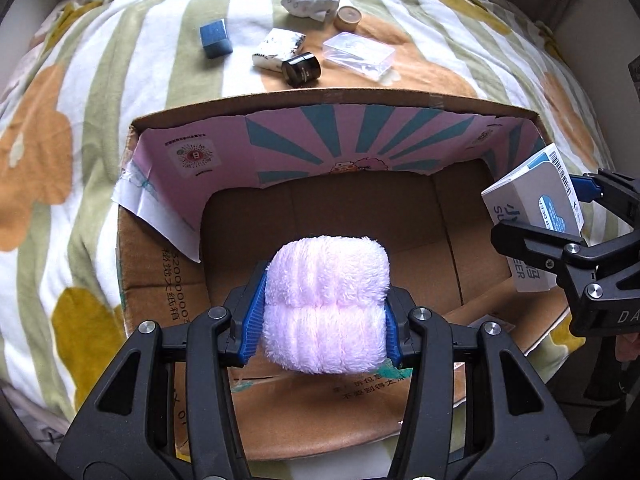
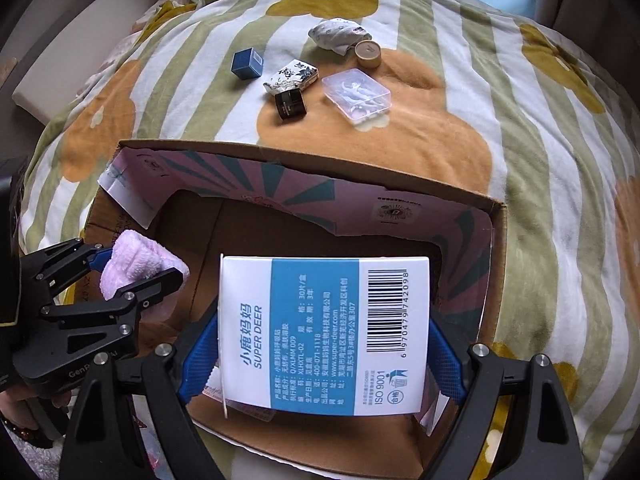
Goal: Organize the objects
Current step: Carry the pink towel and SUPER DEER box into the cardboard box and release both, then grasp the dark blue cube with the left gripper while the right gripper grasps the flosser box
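My left gripper (image 1: 325, 312) is shut on a rolled pink fluffy towel (image 1: 326, 300) and holds it over the open cardboard box (image 1: 320, 98). It also shows in the right wrist view (image 2: 128, 276) at the left, with the towel (image 2: 138, 260) in it. My right gripper (image 2: 322, 344) is shut on a white and blue carton (image 2: 324, 336) with a barcode, above the box (image 2: 496, 216) near its right side. In the left wrist view the right gripper (image 1: 568, 216) and the carton (image 1: 536, 204) are at the right edge.
Beyond the box, on the flowered blanket (image 1: 60, 160), lie a blue cube box (image 1: 215, 38), a patterned packet (image 1: 278, 49), a black jar (image 1: 301, 69), a clear plastic case (image 1: 359, 55), a round wooden tin (image 1: 347, 18) and a bunched white cloth (image 1: 310, 3).
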A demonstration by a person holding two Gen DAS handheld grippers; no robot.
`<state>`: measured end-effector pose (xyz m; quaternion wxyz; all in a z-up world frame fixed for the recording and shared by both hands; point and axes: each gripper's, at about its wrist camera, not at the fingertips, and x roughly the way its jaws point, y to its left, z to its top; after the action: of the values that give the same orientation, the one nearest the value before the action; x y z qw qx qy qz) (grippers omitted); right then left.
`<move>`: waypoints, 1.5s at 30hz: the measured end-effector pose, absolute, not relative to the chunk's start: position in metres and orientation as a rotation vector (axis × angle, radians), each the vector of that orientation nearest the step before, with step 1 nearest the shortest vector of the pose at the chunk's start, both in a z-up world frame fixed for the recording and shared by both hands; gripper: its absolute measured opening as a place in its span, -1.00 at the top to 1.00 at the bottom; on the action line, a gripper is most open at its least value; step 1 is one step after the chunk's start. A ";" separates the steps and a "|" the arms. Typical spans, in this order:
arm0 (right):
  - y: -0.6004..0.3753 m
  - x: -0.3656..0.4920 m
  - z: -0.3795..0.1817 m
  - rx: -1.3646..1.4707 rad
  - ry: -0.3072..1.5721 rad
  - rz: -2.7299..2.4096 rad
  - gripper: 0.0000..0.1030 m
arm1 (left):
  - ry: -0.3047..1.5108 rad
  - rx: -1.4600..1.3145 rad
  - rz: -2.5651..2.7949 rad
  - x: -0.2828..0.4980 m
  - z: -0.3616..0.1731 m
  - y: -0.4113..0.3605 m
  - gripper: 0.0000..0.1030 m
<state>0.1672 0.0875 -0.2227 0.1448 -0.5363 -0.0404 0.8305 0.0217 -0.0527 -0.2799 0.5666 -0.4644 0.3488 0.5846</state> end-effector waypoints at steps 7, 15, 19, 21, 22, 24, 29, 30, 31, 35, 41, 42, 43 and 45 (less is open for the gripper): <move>0.081 0.164 -0.218 -1.524 -0.116 2.387 -0.67 | 0.823 -1.055 1.385 0.021 -0.268 -0.056 0.10; 0.090 0.162 -0.222 -1.568 -0.013 2.316 -0.91 | 0.798 -1.036 1.396 0.016 -0.253 -0.061 -0.99; 0.093 0.167 -0.222 -1.552 0.041 2.353 -0.99 | 0.808 -1.046 1.406 0.013 -0.250 -0.063 -0.99; 0.093 0.167 -0.223 -1.578 0.041 2.337 -0.99 | 0.788 -1.078 1.397 0.009 -0.250 -0.064 -0.99; 0.092 0.168 -0.224 -1.584 0.041 2.332 -0.99 | 0.773 -1.100 1.400 0.005 -0.249 -0.064 -0.99; 0.091 0.169 -0.224 -1.588 0.029 2.323 -0.99 | 0.748 -1.119 1.400 0.001 -0.248 -0.065 -0.99; 0.086 0.171 -0.221 -1.608 -0.018 2.333 -0.99 | 0.779 -1.077 1.452 -0.003 -0.241 -0.065 -0.99; 0.085 0.170 -0.220 -1.606 -0.027 2.341 -0.99 | 0.785 -1.073 1.455 -0.003 -0.240 -0.064 -0.99; 0.084 0.170 -0.219 -1.603 -0.036 2.345 -0.99 | 0.791 -1.068 1.458 -0.005 -0.240 -0.063 -0.99; 0.083 0.168 -0.217 -1.582 -0.050 2.349 -0.99 | 0.773 -1.049 1.467 -0.011 -0.236 -0.063 -0.99; 0.081 0.165 -0.211 -1.556 -0.025 2.387 -0.99 | 0.734 -1.068 1.454 -0.022 -0.233 -0.058 -0.99; 0.080 0.164 -0.210 -1.554 -0.025 2.397 -0.99 | 0.735 -1.065 1.450 -0.023 -0.232 -0.057 -0.99; 0.079 0.164 -0.207 -1.547 -0.030 2.405 -0.99 | 0.736 -1.061 1.446 -0.023 -0.230 -0.056 -0.99; 0.076 0.162 -0.202 -1.531 -0.044 2.423 -0.99 | 0.738 -1.053 1.446 -0.025 -0.226 -0.053 -0.99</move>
<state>0.1621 0.0756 -0.2020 0.1372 -0.5290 -0.0153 0.8373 -0.0249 -0.0530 -0.2263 0.5673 -0.4480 0.3142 0.6154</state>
